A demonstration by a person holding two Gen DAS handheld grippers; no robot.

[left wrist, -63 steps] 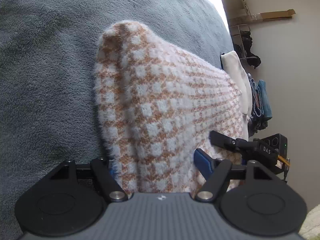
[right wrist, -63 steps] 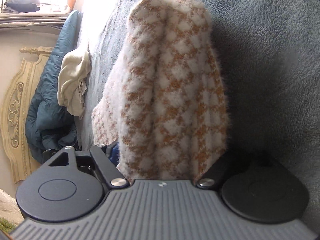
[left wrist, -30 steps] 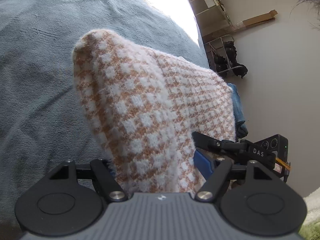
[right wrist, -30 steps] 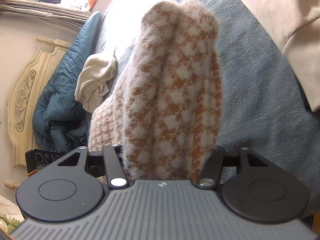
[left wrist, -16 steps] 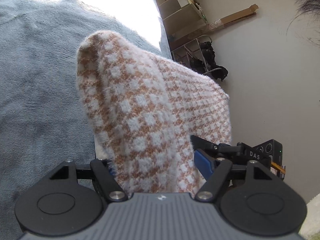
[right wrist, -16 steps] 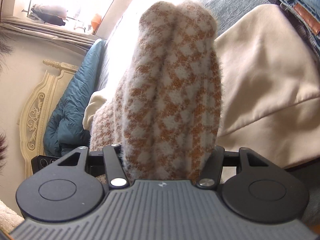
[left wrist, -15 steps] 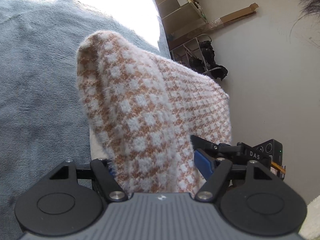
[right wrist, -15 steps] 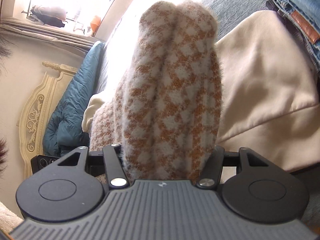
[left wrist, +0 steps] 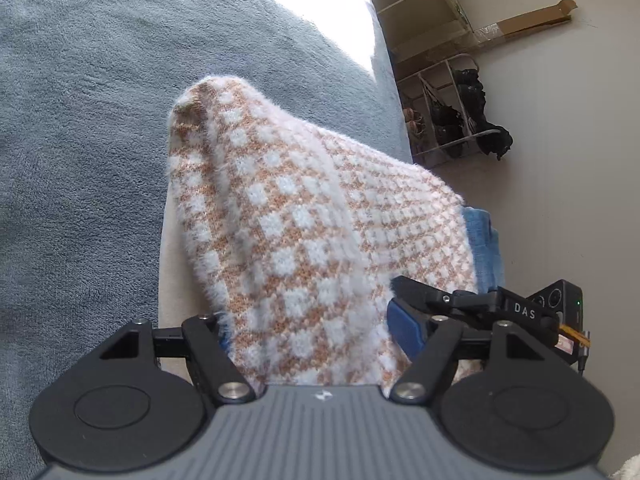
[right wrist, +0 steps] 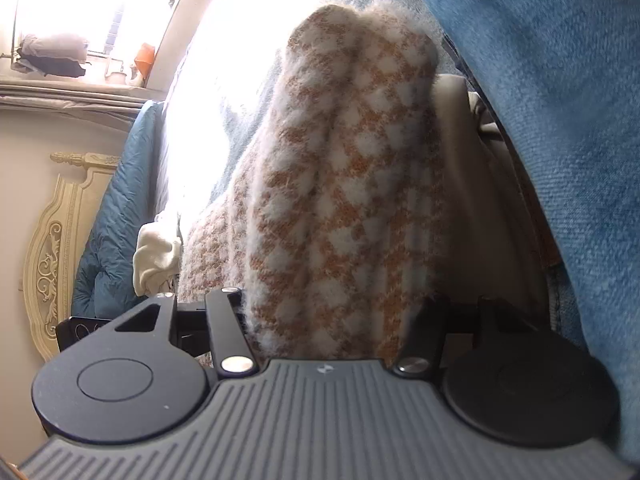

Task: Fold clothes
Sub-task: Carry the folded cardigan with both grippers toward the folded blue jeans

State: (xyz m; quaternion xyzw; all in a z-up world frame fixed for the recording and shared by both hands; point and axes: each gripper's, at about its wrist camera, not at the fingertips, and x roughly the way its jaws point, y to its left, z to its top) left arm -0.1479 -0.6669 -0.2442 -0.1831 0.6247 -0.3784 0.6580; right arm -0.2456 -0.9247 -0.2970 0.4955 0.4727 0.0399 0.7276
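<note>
Fuzzy sweater: we hold it (folded, orange and white checks) over the grey blanket.
Left gripper: we squeeze 1 end.
Right gripper: we squeeze the other, beside blue jeans.

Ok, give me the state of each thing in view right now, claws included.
checked sweater: folded into a thick bundle, held up at both ends.
left claw: shut on the sweater.
right claw: shut on the sweater.
cream garment: lying flat on the bed under the sweater.
denim pile: stacked close beside the right claw.
grey blanket: spread over the bed.
</note>
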